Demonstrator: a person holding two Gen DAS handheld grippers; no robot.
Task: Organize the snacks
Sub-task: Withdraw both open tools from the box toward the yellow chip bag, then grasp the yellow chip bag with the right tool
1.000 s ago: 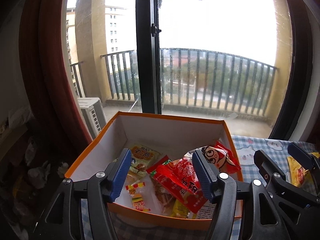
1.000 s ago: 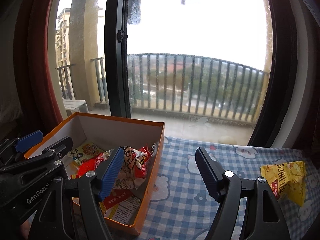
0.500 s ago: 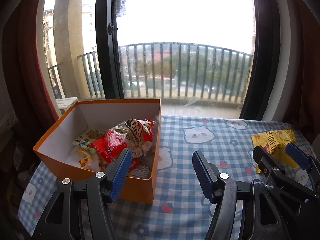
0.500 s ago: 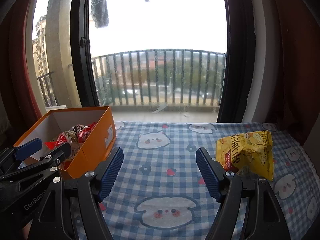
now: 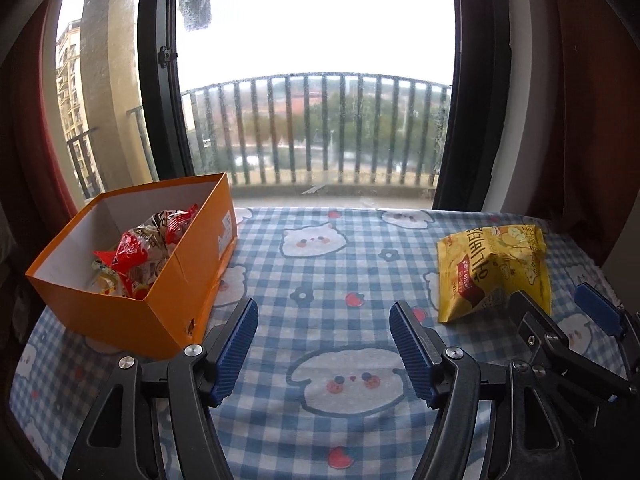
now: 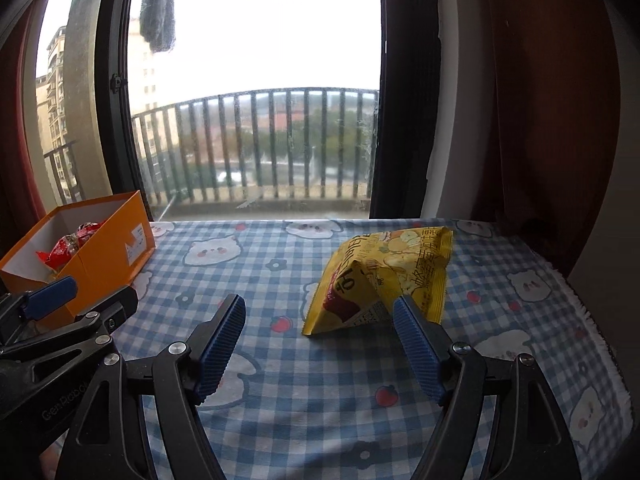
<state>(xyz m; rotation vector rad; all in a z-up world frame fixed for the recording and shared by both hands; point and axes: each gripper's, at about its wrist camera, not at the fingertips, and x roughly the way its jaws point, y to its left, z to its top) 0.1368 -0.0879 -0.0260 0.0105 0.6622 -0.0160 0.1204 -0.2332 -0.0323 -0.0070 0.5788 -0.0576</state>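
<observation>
Two grippers over the table right now, both empty. The left gripper [image 5: 323, 344] has its blue-padded jaws opening with only the blue-and-white checked tablecloth [image 5: 320, 280] between them, bears and strawberries printed all over it. The right gripper [image 6: 318, 346] is spread wide too, nothing pinched, and it's pointed at the yellow snack bag [image 6: 384, 276], which lies puffed up on the cloth just ahead of the right-hand pad; from that camera the pad tip overlaps the bag's lower corner, but I can't tell whether it's actually touching. In the left wrist view the same yellow bag [image 5: 496, 272] sits off to the right side of the table, with the right gripper's fingers poking into the frame in front of it. The orange cardboard box [image 5: 180, 280] is at the left end of the table, well apart from the bag, open on top, white inside, holding a pile of red and clear snack packets [image 5: 140, 248]. Behind everything is a big window with a black frame [image 5: 160, 80], a balcony railing [image 5: 320, 128] outside, and dark red curtains [image 6: 560, 120] on the right.
</observation>
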